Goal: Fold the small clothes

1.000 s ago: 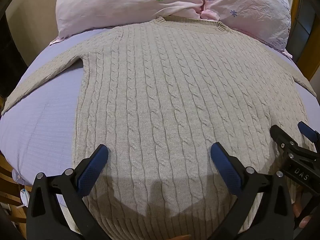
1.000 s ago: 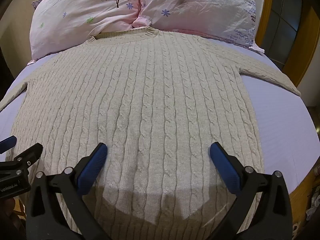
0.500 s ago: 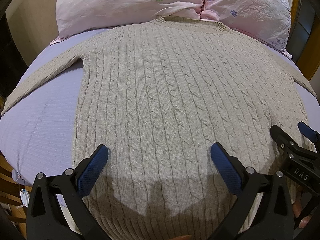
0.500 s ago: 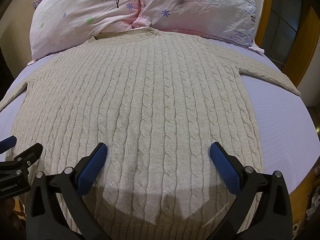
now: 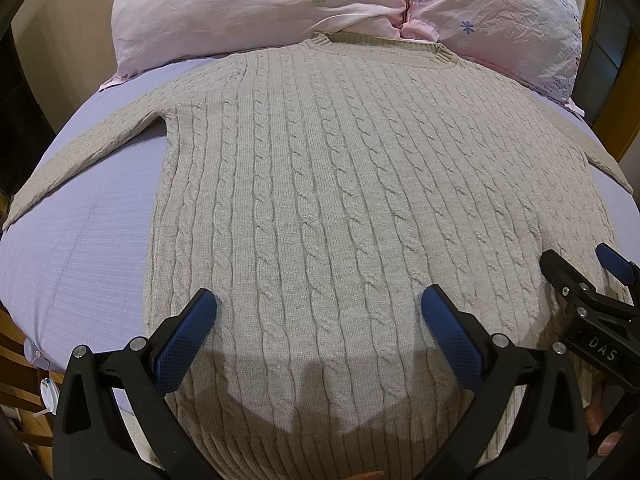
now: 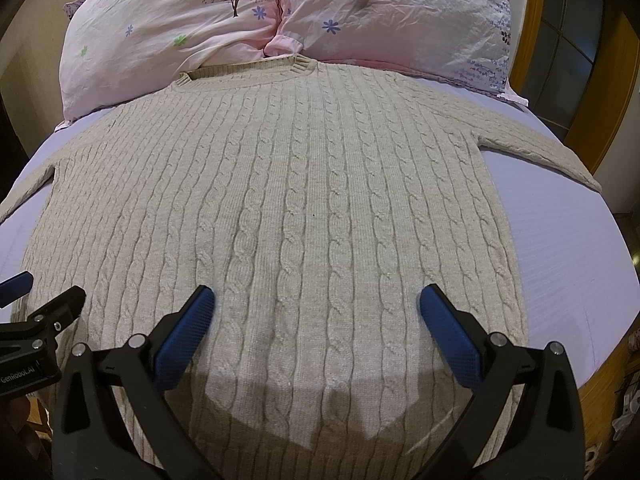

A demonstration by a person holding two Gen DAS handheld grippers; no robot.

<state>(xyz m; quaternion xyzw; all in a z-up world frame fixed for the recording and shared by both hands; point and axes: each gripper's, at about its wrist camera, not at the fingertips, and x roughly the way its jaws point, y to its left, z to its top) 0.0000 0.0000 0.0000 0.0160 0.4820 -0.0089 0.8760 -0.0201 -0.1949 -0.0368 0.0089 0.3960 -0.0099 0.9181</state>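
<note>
Nearest, we hold the left gripper with its blue-padded fingers spread wide and nothing between them, above the lower left part of the sweater. Its shadow falls on the knit just in front of the hem.

Beside it we hold the right gripper, fingers equally wide apart and gripping nothing, above the lower right part of the same garment. In the left wrist view this gripper shows at the right edge; in the right wrist view the left one shows at the left edge. The two are side by side and apart.

Next, the sweater itself: beige cable knit, laid flat and unfolded, hem toward us, ribbed neckline away from us. The left sleeve runs out diagonally across the bed; the right sleeve does the same on the other side. Whether we see the front or the back of the garment, we cannot tell.

Beneath it, a pale lilac bedsheet, bare on both sides of the body panel.

Farthest, two pink pillows with flower and tree prints, set side by side at the head of the bed; the neckline lies just against them. Wooden framing stands at the far right.
</note>
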